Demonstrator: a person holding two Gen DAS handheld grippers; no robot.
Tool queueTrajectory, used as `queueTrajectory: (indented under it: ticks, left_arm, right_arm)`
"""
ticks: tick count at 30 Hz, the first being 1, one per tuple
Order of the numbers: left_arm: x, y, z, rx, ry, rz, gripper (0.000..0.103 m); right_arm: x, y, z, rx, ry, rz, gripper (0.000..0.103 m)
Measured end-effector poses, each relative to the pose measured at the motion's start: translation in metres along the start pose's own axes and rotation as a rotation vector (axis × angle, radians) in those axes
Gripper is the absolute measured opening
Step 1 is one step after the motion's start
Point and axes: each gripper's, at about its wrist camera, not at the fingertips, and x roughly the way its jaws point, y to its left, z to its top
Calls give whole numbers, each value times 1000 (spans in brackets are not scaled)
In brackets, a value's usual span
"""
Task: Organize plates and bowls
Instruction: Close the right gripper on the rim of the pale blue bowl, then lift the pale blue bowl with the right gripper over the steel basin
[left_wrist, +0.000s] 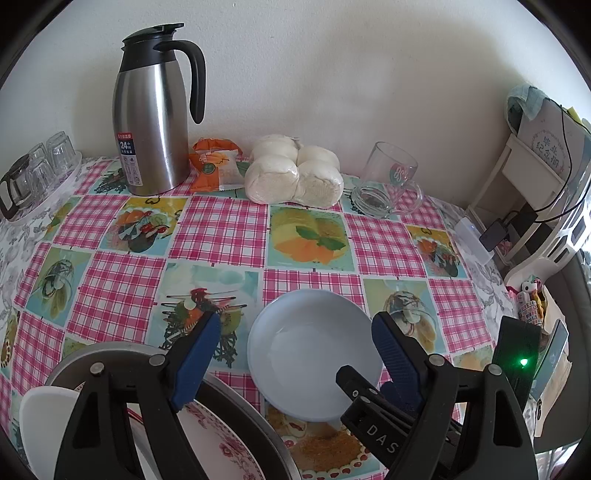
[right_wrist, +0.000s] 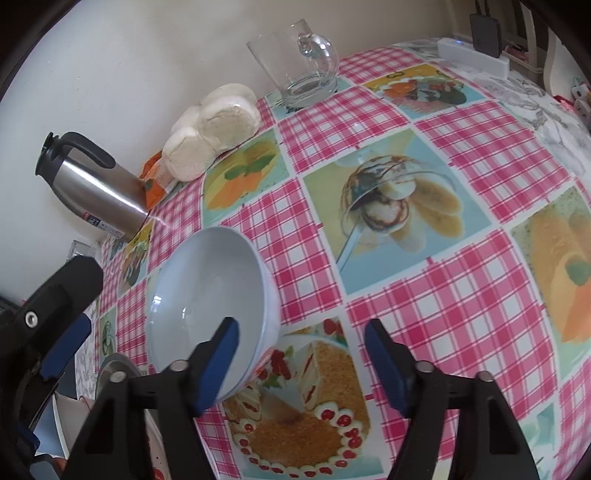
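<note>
Two bowls nested, right gripper straddling the rim

Two pale blue bowls (left_wrist: 314, 354) sit nested near the front edge of the table (left_wrist: 221, 229), and that is where I am working. Starting at the left edge, small glasses (left_wrist: 48, 158) are upended on a tray, I'd guess to keep them clean. Next along the back edge stands a steel flask (left_wrist: 151, 125), then an orange packet (left_wrist: 214, 162), bagged buns (left_wrist: 291, 170) and a glass mug (left_wrist: 388, 181), all pushed to the wall, which leaves the middle free for sorting.

At the front-left corner I see a flowered plate (left_wrist: 221, 443) inside a metal pan (left_wrist: 251, 410), with something white (left_wrist: 44, 424) beside it; I take this as the stacking spot. My left gripper (left_wrist: 291, 354) hangs over that area with jaws wide apart and nothing between them, the bowls just ahead of its fingers.

My right gripper (right_wrist: 303, 358) comes in from the near right side of the bowls. Its jaws are apart: the left finger (right_wrist: 218, 365) lies inside the bowl, the right one (right_wrist: 384, 362) is outside over the cloth, so the rim runs between them. I see no pad pressing yet. I judge the straddle is there for a pinch on the wall, since a round bowl offers no other hold.
</note>
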Motion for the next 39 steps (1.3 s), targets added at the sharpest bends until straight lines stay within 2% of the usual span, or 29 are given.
queueTrajectory:
  ticks: [7,9,12,14,23,25,27,29,31,39]
  left_arm:
    - [2,-1,-1,16,2,5,85]
    - [2,-1,-1,21,3,4,85]
    - [2,-3,-1,28,5,4,84]
    - [3,-4,-2,32,8,0,84]
    - [12,-16,-6,82,48,-13,82]
    - [16,-19,-8,96,69,-17,72]
    - [20,-21,-11,108,86,-16,71]
    - [26,-23,-14,113,108,-22,64]
    - [33,-23,-18,106,139,-32,53]
    - [49,-27,-30,119,195,-20,45]
  right_arm:
    - [6,2,-2,17,9,45,46]
    - [3,1,-2,20,-1,60,32]
    - [-2,0,0,20,-26,63,16]
    - [-5,-1,1,21,-38,56,12]
    - [-12,-27,8,67,-44,67,11]
    - [-14,-35,10,83,-49,67,11]
    - [-15,-44,11,106,-49,75,11]
    - [-16,-48,12,117,-49,75,11]
    - [-16,-51,12,125,-45,73,11]
    - [-14,-53,10,128,-31,68,11]
